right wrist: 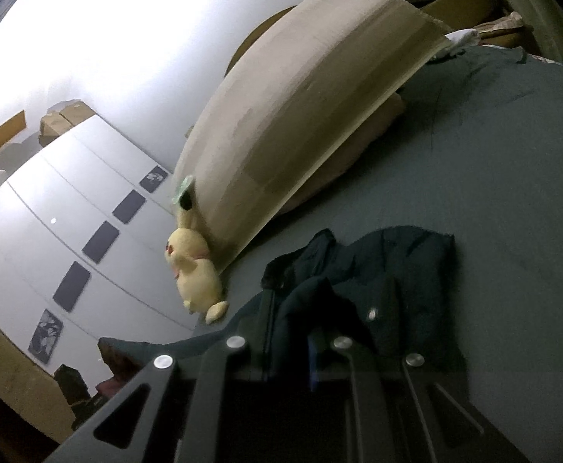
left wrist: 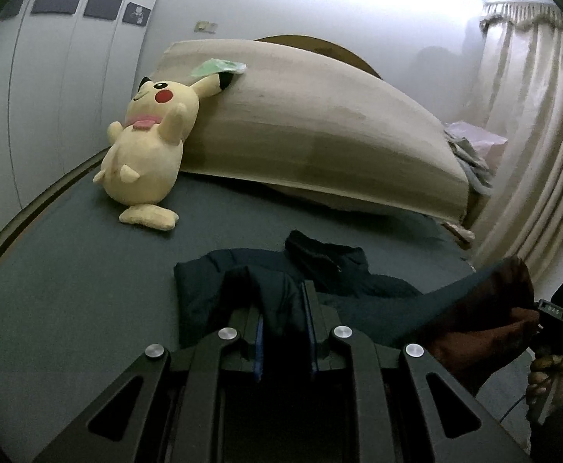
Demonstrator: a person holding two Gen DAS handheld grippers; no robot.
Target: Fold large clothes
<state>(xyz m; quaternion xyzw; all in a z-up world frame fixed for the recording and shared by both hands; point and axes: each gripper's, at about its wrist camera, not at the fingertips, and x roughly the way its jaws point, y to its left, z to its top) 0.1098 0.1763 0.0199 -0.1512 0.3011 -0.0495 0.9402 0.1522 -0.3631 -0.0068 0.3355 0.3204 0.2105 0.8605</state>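
Observation:
A dark navy padded jacket (left wrist: 343,270) lies crumpled on the grey bed sheet (left wrist: 88,270). My left gripper (left wrist: 283,297) is shut on a fold of the jacket and holds it lifted between its fingers. In the right wrist view the same jacket (right wrist: 397,262) lies on the sheet (right wrist: 513,173), and my right gripper (right wrist: 293,320) is shut on another raised fold of it. The right gripper also shows at the right edge of the left wrist view (left wrist: 555,316), with jacket fabric stretched toward it.
A yellow Pikachu plush (left wrist: 146,146) leans on a large beige cushion (left wrist: 320,127) at the head of the bed; both show in the right wrist view, plush (right wrist: 193,266) and cushion (right wrist: 300,115). White wardrobe doors (left wrist: 69,77) stand left, a cream curtain (left wrist: 532,135) right.

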